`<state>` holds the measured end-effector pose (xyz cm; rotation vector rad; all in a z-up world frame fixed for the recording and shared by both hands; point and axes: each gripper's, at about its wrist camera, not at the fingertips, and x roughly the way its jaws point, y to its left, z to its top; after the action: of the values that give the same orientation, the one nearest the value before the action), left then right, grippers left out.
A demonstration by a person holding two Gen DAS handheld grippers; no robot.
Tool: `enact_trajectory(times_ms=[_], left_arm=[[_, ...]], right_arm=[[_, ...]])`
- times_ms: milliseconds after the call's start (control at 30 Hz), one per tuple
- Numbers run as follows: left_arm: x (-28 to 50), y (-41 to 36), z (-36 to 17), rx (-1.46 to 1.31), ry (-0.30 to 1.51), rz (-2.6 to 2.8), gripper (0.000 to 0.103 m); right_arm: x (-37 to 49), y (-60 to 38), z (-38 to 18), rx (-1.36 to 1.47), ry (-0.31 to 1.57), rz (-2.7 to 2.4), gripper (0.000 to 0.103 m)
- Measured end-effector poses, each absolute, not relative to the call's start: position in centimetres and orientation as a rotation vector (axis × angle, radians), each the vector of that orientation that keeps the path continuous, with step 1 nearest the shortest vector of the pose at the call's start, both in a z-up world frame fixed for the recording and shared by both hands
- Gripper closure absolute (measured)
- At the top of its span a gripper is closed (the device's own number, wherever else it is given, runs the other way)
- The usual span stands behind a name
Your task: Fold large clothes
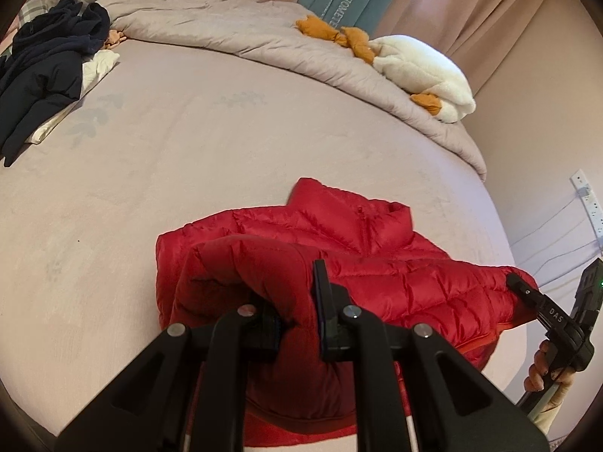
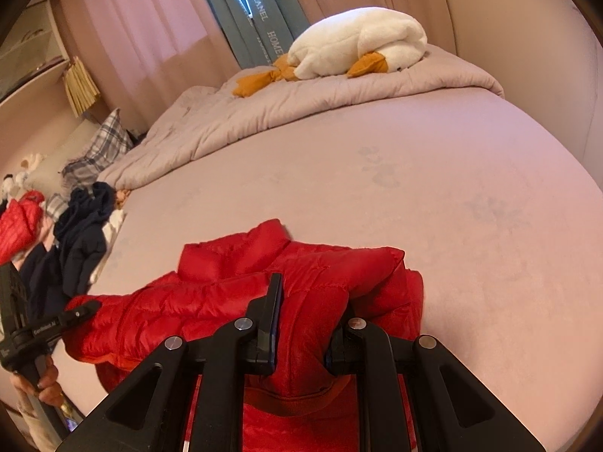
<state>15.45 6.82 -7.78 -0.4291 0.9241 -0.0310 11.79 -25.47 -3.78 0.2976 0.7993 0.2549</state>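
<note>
Each tool, left [image 1: 297,312] and right [image 2: 305,324], seemingly clamps the red jacket's [image 1: 377,263] near edge over the bed [image 1: 188,150]

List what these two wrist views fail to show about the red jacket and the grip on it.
- Left wrist view: the left gripper hides the near hem of the red jacket; the bottom edge cuts it off.
- Right wrist view: the right gripper and bunched fabric hide its pads.
- Both views: the jacket's underside, against the bed sheet.
</note>
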Motion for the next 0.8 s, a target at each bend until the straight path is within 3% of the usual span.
enact_trajectory(times_ms=[800], left_arm=[[18.1,6.6,-10.5,-0.398,0.969,0.01,0.086]], right_arm=[[14.5,-26.1,-6.8,0.336,0.875,0.206,0.084]])
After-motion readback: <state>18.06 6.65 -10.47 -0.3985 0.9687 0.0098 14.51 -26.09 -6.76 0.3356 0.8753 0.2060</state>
